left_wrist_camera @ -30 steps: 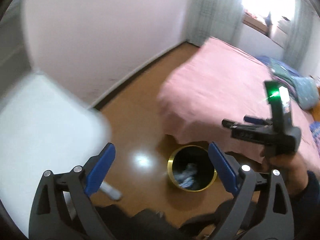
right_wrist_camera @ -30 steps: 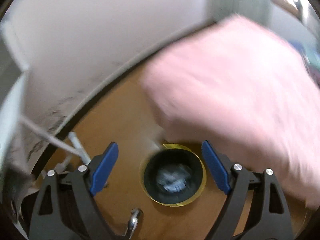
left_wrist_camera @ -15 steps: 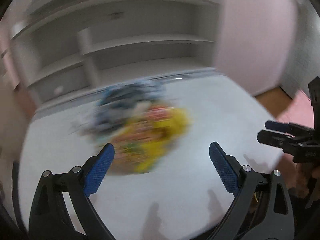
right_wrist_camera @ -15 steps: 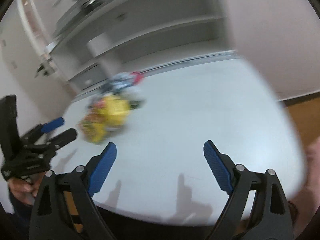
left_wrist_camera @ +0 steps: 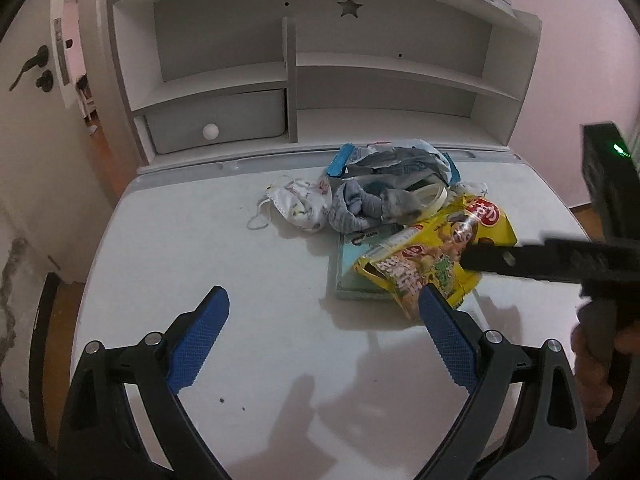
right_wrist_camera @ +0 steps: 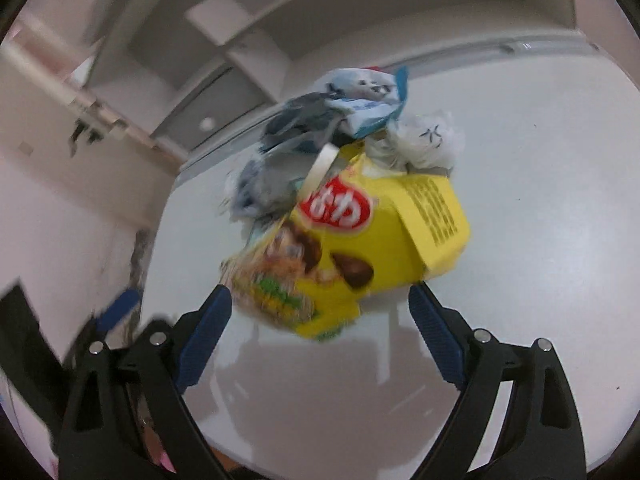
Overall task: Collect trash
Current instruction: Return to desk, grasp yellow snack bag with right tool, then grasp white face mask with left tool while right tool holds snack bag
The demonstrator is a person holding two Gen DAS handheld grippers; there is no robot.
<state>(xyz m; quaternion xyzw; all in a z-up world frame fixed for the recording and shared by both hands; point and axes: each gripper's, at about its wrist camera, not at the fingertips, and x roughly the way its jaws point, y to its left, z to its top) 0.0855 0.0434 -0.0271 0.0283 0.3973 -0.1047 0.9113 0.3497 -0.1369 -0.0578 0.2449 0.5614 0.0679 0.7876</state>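
A heap of trash sits toward the far right of the white desk (left_wrist_camera: 200, 240), gathered in one spot for pickup. Leaning nearest is one yellow snack box (right_wrist_camera: 360, 248), with the right gripper (right_wrist_camera: 320, 320) poised just before it, its jaws having just opened further, spread and empty, apparently to straddle the box. The left gripper (left_wrist_camera: 324, 328) hovers over bare desk, also spread and empty. Behind lie one face mask (left_wrist_camera: 298, 204), one grey cloth (left_wrist_camera: 360, 204) and perhaps two crumpled wrappers, too blurred to count.
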